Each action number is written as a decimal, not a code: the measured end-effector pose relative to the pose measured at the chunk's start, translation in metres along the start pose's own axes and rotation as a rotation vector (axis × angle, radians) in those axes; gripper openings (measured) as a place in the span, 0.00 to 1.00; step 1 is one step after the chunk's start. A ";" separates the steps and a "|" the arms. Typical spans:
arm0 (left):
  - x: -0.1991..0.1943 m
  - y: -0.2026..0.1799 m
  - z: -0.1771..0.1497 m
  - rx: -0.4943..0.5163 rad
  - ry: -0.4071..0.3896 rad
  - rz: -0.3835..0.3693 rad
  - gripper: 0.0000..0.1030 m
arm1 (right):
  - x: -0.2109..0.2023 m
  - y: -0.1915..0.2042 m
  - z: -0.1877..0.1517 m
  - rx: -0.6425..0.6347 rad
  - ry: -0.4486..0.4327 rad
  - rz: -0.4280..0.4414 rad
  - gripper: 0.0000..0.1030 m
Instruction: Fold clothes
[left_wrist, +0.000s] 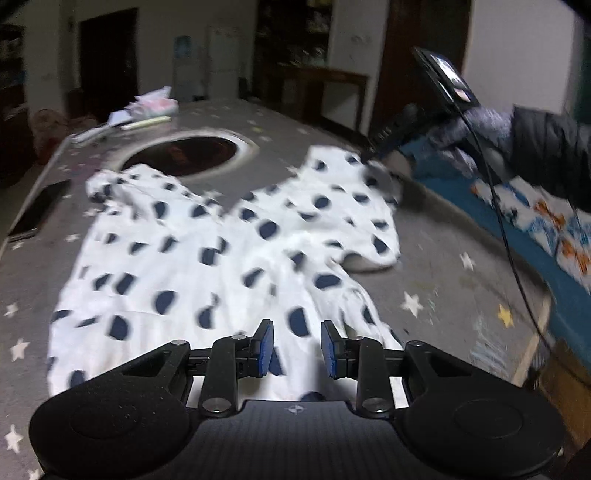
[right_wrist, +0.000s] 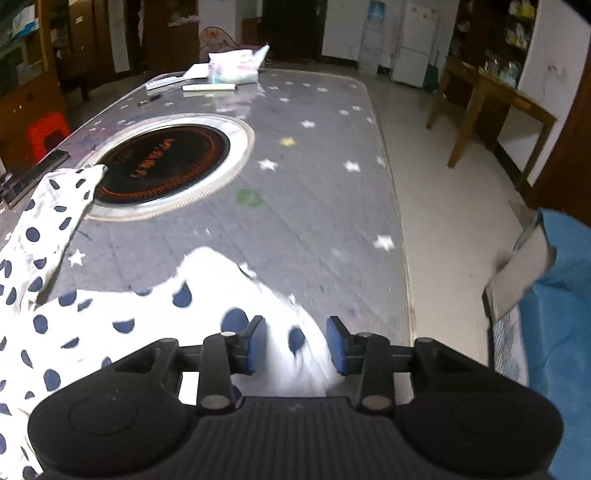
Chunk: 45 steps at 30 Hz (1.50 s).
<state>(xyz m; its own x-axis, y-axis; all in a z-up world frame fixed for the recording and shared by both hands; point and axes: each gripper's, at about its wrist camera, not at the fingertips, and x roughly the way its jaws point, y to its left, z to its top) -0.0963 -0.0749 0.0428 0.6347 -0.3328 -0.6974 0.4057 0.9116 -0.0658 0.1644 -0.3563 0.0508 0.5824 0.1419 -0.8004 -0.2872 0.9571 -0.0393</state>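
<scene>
The left tool (left_wrist: 297, 349) hangs low over the near edge of the polka-dot garment (left_wrist: 207, 258), its two blue pads spread apart with only cloth showing between them; nothing is pinched. The white garment with dark blue dots lies rumpled on the desk (left_wrist: 436, 236), spreading forward and to the left of this tool, and one lobe of it reaches forward to the right.

The right tool (right_wrist: 296, 345) is also spread, and a blurred fold of the same garment lies directly under the gap between its pads. It is perhaps touching the cloth, but the blur does not let me be sure. More of the garment stretches to the left of this tool, and one corner of it rests on the rim of the round burner (right_wrist: 166, 162) set in the desk.

Ahead and to the left of the right tool, a dark phone (right_wrist: 35, 177) lies at the desk edge. At the far end of the desk, straight ahead, lies a plastic bag (right_wrist: 236, 66) with some papers.
</scene>
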 end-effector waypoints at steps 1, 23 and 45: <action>0.003 -0.002 0.000 0.008 0.011 -0.001 0.30 | 0.004 -0.001 -0.003 0.009 0.006 0.007 0.39; 0.017 -0.014 -0.006 0.031 0.071 -0.089 0.30 | 0.016 0.049 0.047 -0.202 -0.242 -0.217 0.17; -0.057 0.096 -0.019 -0.301 -0.070 0.276 0.32 | 0.045 0.091 0.047 -0.161 -0.093 0.031 0.30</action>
<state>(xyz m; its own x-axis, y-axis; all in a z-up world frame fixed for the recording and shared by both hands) -0.1058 0.0361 0.0623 0.7406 -0.0716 -0.6681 0.0101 0.9954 -0.0955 0.2001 -0.2513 0.0394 0.6375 0.2003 -0.7439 -0.4191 0.9004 -0.1167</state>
